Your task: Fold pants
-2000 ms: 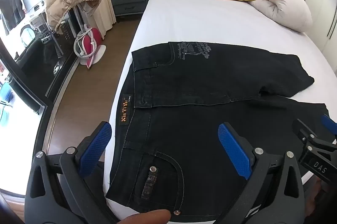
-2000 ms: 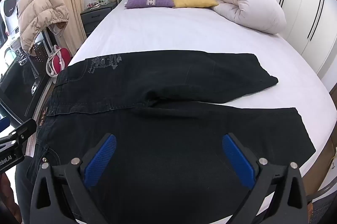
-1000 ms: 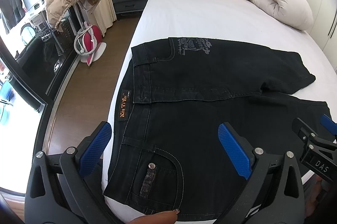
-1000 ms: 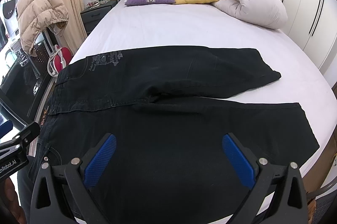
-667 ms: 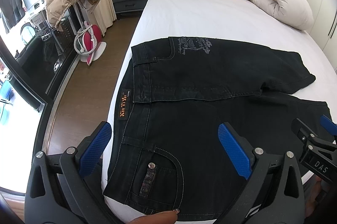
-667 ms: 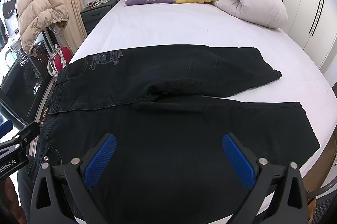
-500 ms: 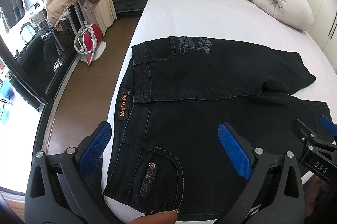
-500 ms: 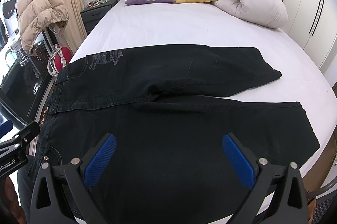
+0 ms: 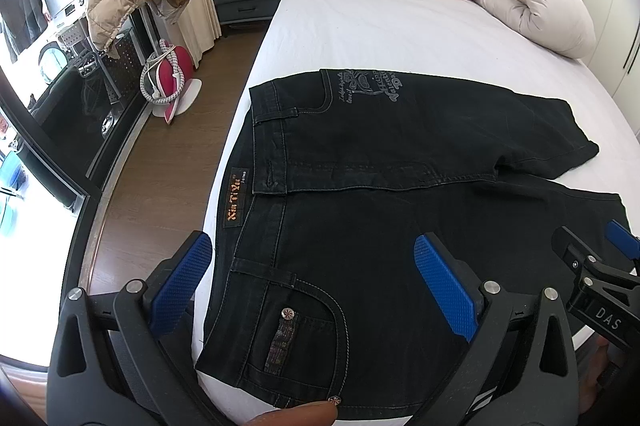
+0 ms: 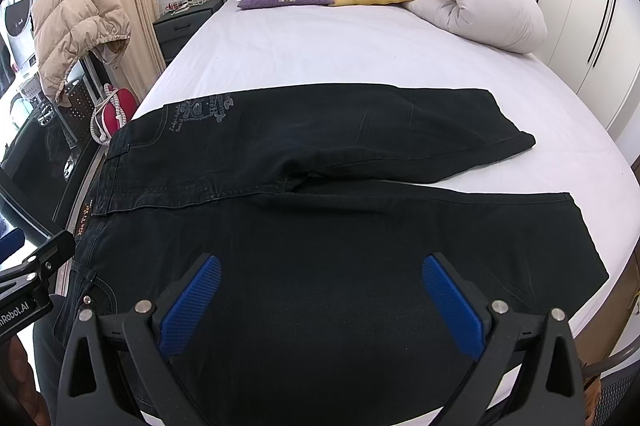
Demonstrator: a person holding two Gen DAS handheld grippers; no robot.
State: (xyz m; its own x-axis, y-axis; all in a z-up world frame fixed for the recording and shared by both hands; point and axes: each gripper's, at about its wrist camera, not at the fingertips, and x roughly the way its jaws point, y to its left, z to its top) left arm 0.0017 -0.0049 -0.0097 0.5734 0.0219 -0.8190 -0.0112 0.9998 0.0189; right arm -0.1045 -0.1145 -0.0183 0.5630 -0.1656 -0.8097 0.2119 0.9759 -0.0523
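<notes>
Left gripper [image 9: 312, 286]: jaws spread wide, empty, above the waist end w/ rear pocket [image 9: 300, 330]. Right gripper [image 10: 320, 302]: jaws likewise spread, empty, above the near leg's thigh. Black jeans [image 10: 320, 226] lie flat across the bed [image 10: 340, 53] at its foot end, waistband at the left edge, legs splayed in a V toward the right. Likely reason for the layout: flat, open fabric gives both grippers edge access for the first lengthwise fold, leg onto leg. No fold made yet.
</notes>
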